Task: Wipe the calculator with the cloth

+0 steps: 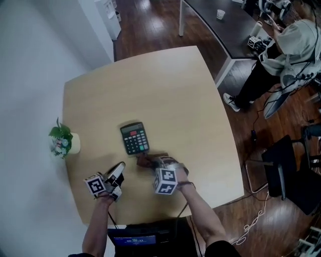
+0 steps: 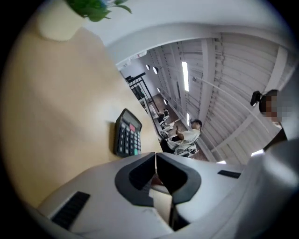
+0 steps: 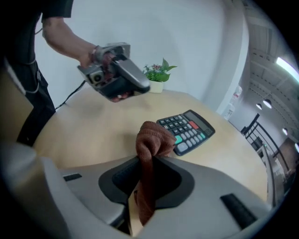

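Jaws of right gripper (image 3: 148, 163) pinching one cloth (image 3: 154, 137), left gripper (image 2: 155, 161) closed, one calculator (image 1: 134, 138), one plant (image 1: 61, 139)

A black calculator (image 1: 134, 138) is seen lying flat near the middle of a pale wooden table (image 1: 165, 85), its display end turned away from the camera. A brown cloth (image 1: 144, 160) is held at the tip of the right gripper (image 1: 152, 161), just beside the calculator's near edge. The left gripper (image 1: 119, 169) is held over the table's near left part, apart from the calculator. A small potted plant (image 1: 63, 140) is placed at the table's left edge. Beyond the table, a person (image 1: 288, 47) is seated at a dark desk (image 1: 225, 25), on which a white cup (image 1: 220, 14) is set.
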{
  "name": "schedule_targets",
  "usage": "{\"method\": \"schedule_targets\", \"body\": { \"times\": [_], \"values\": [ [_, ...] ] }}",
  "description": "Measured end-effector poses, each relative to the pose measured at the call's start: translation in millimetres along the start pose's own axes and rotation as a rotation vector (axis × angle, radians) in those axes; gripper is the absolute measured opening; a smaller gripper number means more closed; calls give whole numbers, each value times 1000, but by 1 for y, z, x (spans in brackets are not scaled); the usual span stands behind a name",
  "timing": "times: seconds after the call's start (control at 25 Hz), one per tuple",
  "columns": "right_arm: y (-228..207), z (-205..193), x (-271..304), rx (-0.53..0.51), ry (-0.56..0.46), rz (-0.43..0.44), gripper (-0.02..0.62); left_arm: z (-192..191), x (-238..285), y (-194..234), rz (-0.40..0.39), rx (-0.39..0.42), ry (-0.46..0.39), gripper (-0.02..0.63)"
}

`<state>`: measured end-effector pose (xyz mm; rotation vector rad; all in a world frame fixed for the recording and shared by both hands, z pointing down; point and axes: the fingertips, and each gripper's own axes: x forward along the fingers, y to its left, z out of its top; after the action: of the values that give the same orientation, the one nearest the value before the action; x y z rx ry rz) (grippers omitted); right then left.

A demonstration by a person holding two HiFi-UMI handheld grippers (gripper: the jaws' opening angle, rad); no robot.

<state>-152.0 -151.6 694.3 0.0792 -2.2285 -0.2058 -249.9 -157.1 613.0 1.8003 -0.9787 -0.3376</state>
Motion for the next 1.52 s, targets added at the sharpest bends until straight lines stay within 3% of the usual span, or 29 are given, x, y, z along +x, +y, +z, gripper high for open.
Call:
{"method": "schedule_targets", "body": {
  "times": [0.04,0.24,0.36,0.48,0.6,0.72,0.8,0.88,1.0,1.12,1.28,1.4,1.52],
  "values": [
    [5,-1,-8,50,-18,4,80,17,8,5,24,88,28,3],
    [15,-14,-49,280,-100,-29,80,103,66,35,183,591,245,200],
    [18,-20,-69,344,-135,-37,80,118,107,54,199,759,451,245],
    [14,-24,-86,369,-156,-53,80,102,137,73,161,787,670,245],
    [4,-31,-99,379,-168,-77,80,82,151,85,111,731,825,247],
    [-10,-44,-109,402,-171,-107,80,68,153,92,89,619,910,250],
    [-17,-52,-115,428,-178,-118,80,63,148,92,73,507,915,185],
    [-23,-59,-119,457,-194,-119,80,61,142,86,41,354,853,112],
    [-30,-66,-122,511,-230,-111,80,59,131,73,-16,52,627,67],
    [-35,-67,-124,596,-287,-105,80,60,106,58,-96,-235,297,54],
    [-45,-55,-143,721,-397,-121,80,64,49,23,-325,-615,-225,54],
    [-50,-29,-165,809,-527,-152,80,59,4,-21,-574,-792,-509,57],
    [-44,44,-204,763,-737,-123,80,46,-20,-84,-781,-840,-567,55]
  ]
}}
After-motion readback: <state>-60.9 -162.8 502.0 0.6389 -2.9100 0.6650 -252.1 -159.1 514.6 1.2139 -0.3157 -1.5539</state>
